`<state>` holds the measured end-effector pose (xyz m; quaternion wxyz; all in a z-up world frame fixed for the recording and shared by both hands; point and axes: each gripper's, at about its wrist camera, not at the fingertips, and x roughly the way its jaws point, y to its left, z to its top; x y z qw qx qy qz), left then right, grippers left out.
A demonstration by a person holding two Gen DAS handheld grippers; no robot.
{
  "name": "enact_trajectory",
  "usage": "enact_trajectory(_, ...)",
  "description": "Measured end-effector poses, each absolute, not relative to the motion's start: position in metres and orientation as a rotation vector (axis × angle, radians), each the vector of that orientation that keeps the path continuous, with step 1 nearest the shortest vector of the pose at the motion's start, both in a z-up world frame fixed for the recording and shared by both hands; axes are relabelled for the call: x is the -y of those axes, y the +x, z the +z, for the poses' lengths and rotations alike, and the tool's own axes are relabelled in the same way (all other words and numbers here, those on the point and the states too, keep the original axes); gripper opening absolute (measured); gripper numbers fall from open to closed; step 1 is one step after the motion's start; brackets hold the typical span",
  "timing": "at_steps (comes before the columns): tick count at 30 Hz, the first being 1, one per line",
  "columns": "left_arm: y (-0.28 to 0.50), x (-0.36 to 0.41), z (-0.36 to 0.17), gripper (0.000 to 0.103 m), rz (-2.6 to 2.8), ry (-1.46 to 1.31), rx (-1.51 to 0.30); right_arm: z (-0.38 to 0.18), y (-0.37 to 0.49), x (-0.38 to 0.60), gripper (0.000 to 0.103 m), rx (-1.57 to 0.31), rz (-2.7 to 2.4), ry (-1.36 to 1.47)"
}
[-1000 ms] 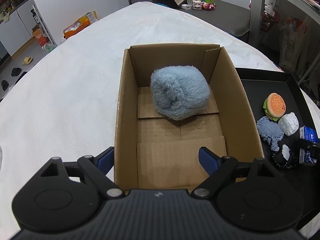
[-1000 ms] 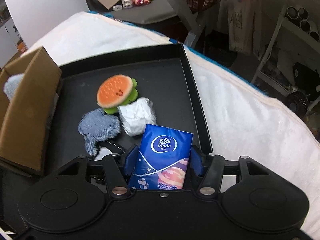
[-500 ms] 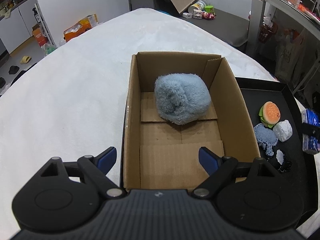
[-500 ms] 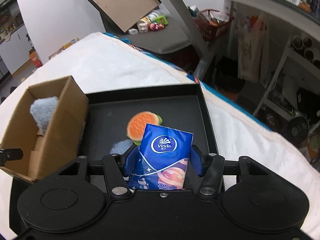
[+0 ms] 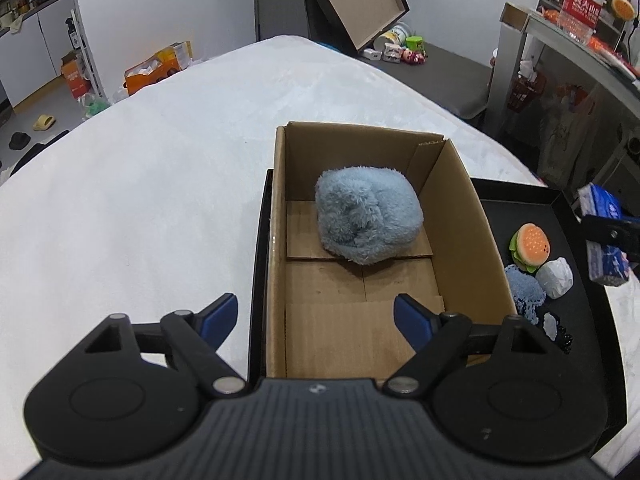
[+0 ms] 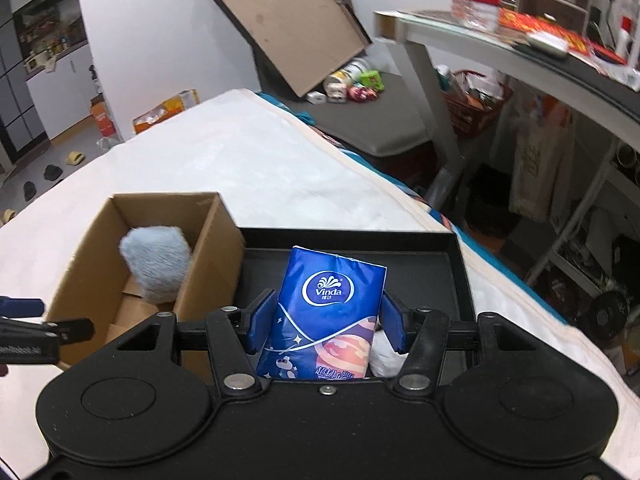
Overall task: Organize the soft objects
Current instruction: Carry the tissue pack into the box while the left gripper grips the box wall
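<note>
A cardboard box (image 5: 276,240) stands on the white cover with a fluffy pale-blue plush (image 5: 368,216) at its far end. My left gripper (image 5: 316,314) hovers over the box's near end, its jaws closing with nothing gripped between them. The right gripper (image 6: 326,316) is shut on a blue Vinda tissue pack (image 6: 332,292), held in the air above the black tray (image 6: 440,236). The left wrist view shows that pack (image 5: 604,216) at the right edge. On the tray lie a burger toy (image 5: 530,240), a white crumpled ball (image 5: 556,278) and a blue knitted piece (image 5: 524,292).
The box (image 6: 212,256) sits against the tray's left side, the plush (image 6: 156,256) showing inside. A small black-and-white item (image 5: 554,326) lies at the tray's near end. White cover spreads left of the box. Shelves and clutter stand beyond the bed.
The right gripper has risen with the tissue pack; the tray toys have dropped below its view and the box has come into it. The left gripper has pulled back a little from the box.
</note>
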<state>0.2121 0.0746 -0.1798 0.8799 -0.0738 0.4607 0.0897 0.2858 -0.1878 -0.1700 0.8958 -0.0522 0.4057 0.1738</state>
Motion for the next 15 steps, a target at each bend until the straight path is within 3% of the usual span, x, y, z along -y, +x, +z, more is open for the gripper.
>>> enact_trajectory(3, 0.209, -0.079, -0.181, 0.081, 0.186, -0.153, -0.948, -0.164, 0.285, 0.175, 0.055, -0.83, 0.39, -0.122)
enact_trajectory(15, 0.21, -0.093, -0.19, 0.052, 0.164, -0.201, -0.932, -0.155, 0.285, 0.122, 0.055, -0.817, 0.494, -0.172)
